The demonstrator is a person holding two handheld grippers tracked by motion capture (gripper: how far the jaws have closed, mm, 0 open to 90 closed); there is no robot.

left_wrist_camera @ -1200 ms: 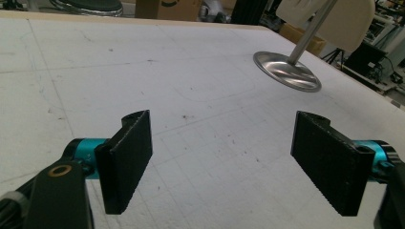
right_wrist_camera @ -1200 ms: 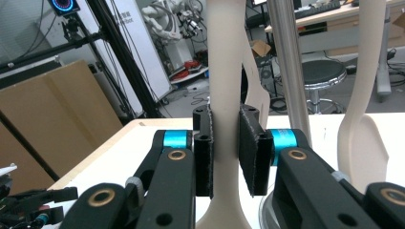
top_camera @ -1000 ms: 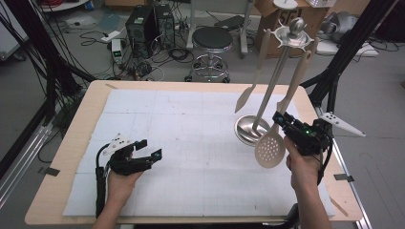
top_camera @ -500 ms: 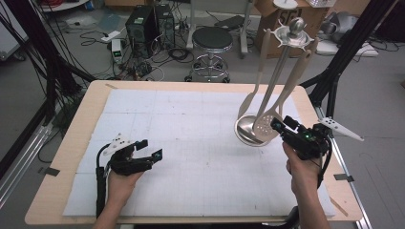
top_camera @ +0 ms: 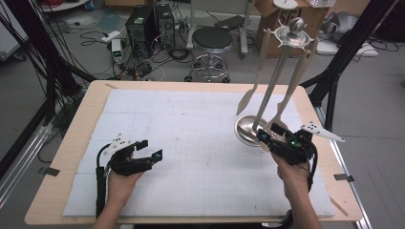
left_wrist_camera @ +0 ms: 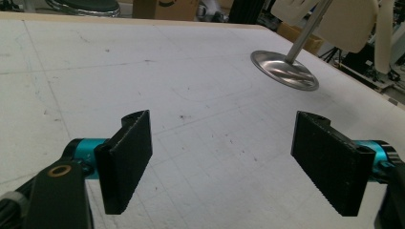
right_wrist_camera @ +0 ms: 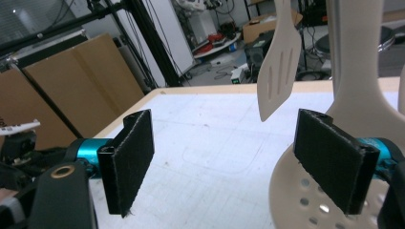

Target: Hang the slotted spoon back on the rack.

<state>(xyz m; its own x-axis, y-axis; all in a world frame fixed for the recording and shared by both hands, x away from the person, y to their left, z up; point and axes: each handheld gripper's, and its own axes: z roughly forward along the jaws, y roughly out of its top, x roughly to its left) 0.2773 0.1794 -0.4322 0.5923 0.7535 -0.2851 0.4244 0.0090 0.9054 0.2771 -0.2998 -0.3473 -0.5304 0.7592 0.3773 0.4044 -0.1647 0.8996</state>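
Two grippers: our right gripper, mid-right in the high view, has just been opening its jaws wide, empty, beside the hanging slotted spoon. We hold the left gripper wide open at lower left.

Even, soft overhead light fills the room; the white table mat reads bright without glare; shadows beneath the hands are faint and short; the metal stand base carries a dull sheen; the high view is slightly soft and grainy; both gripper views blur close objects and the background.
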